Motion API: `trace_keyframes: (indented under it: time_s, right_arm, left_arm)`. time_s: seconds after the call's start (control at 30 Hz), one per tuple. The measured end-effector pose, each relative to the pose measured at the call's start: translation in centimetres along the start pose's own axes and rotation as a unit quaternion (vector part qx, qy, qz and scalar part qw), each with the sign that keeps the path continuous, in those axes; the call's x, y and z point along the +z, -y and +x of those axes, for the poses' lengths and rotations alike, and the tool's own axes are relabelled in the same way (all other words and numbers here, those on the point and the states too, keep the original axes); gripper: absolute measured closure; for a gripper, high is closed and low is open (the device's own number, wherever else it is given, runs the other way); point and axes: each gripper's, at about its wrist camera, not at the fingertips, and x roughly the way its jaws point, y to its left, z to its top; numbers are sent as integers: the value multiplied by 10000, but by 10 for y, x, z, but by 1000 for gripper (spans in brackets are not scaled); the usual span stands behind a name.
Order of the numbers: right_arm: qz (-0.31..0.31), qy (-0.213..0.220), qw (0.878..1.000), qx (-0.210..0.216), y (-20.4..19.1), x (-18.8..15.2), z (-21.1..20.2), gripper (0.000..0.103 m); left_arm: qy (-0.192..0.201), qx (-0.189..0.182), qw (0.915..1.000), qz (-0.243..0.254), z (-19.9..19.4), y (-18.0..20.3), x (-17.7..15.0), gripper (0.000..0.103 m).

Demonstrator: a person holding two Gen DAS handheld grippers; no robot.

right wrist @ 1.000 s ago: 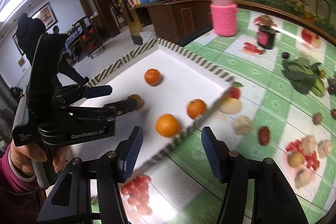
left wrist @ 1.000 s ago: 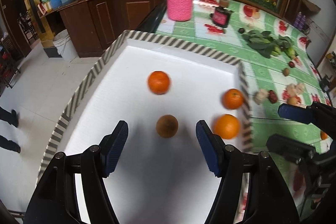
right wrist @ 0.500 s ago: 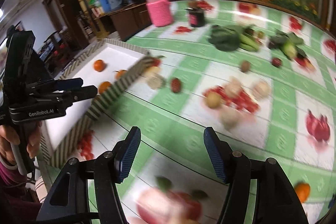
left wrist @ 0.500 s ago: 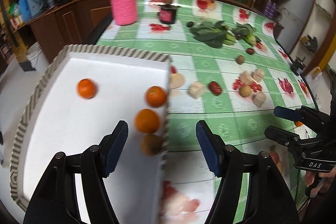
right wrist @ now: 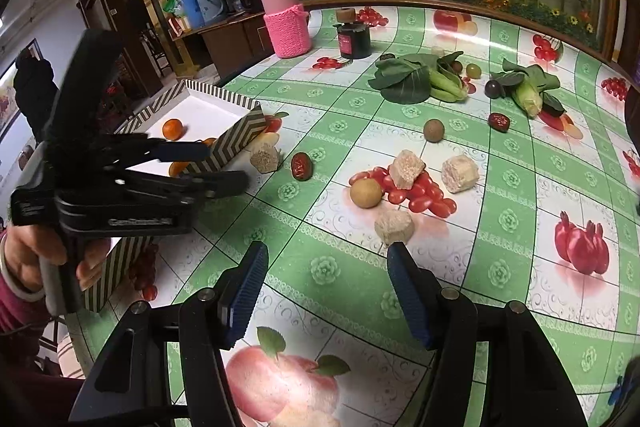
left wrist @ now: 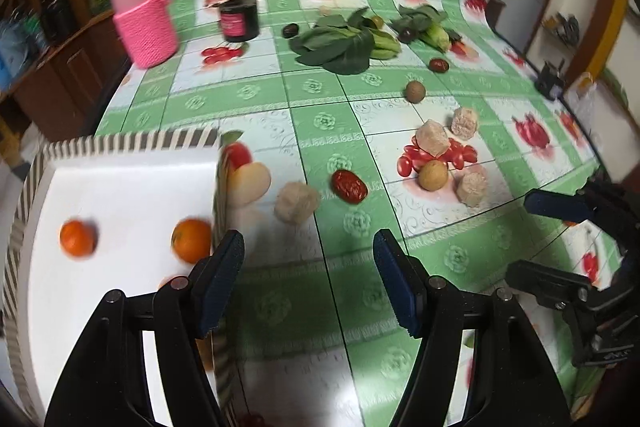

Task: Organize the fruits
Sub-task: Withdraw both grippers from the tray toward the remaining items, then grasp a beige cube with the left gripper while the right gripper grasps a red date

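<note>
Both cameras have swung off the striped tray [left wrist: 120,143] toward the green checked tablecloth [right wrist: 340,279]. The left gripper [left wrist: 308,279] and right gripper [right wrist: 328,291] hang with fingers apart, holding nothing. Oranges [left wrist: 191,241] sit in the tray at nine o'clock; a red date [right wrist: 301,166], a round brown fruit [right wrist: 365,192] and leafy greens [right wrist: 404,79] lie at twelve. A pink-sleeved jar [right wrist: 285,23] stands by the dark wood cabinets [right wrist: 224,43].

The table [right wrist: 500,259] is covered by a green checked cloth. A striped tray [right wrist: 236,131] sits at its left edge; greens [right wrist: 404,79], dates [right wrist: 301,166] and a jar [right wrist: 354,41] lie scattered.
</note>
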Motion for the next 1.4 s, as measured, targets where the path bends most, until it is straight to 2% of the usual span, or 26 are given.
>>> trace_keyframes:
  time_s: [0.2,0.27,0.33,0.37,0.43,0.63,0.93,1.0,1.07,1.1,1.23,1.4]
  right_arm:
    - [-117,-60,9999,26,0,12,10,40]
    - [-146,-70,9999,50,1,17,13,41]
    - [-179,-92,9998,47,1,21,18,43]
    - [-187,-106,9998,51,2,24,20,44]
    - [-193,-144,9997,66,3,28,26,45]
    - [-314,-271,9991,73,-4,39,47,48]
    - [-640,-526,9965,88,-28,60,94,60]
    - [-661,-584,9961,57,-30,64,104,65]
    - [-708,-701,9950,64,-32,64,114,80]
    - [-767,-756,9942,7,-33,63,118,83]
    - [-701,-619,9956,-62,-32,61,113,84]
    - [-591,-367,9976,3,-34,55,87,84]
  left_arm:
    - [-241,54,9993,285,27,0,12,38]
    - [-284,55,9990,342,33,0,14,54]
    - [-371,29,9987,350,39,-1,15,80]
    - [-400,4,9986,335,42,-2,15,86]
    - [-371,-55,9988,303,42,-4,14,89]
    - [-91,-61,9999,82,21,-14,13,89]
    - [253,-33,9984,-497,-27,-46,1,89]
    - [302,-95,9975,-625,-37,-54,-3,89]
    - [361,-99,9969,-688,-45,-59,-8,89]
    - [389,-76,9966,-726,-49,-63,-12,89]
    - [419,-5,9953,-874,-58,-76,-23,89]
    - [417,136,9929,-1108,-65,-94,-37,89]
